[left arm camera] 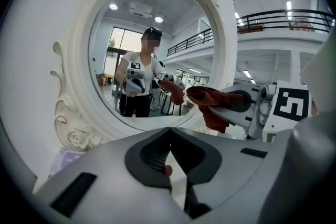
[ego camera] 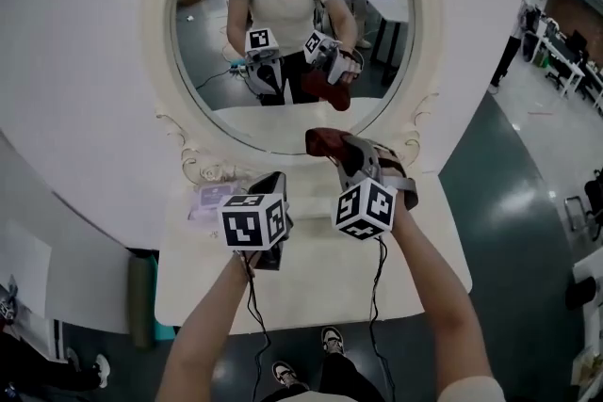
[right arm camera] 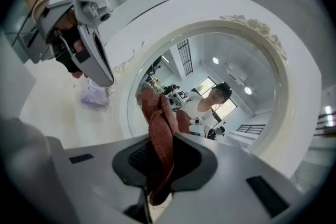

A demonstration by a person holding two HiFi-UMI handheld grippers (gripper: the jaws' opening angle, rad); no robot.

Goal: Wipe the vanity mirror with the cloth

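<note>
White vanity top (ego camera: 311, 297) lies below us, with the oval mirror (ego camera: 203, 71) at twelve o'clock. Our right gripper (right arm camera: 157, 162) pinches the red-brown cloth (right arm camera: 160, 131) near the glass's six o'clock rim. At its nine o'clock, our left gripper (left arm camera: 168, 157) has its jaws closed on nothing.

Rough woven cloth (ego camera: 325, 143), glossy mirror glass (ego camera: 209, 61), smooth matt white frame (ego camera: 158, 24)

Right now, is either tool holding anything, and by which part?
The right tool pinches the red cloth by a bunched fold; the left tool is shut on nothing.
</note>
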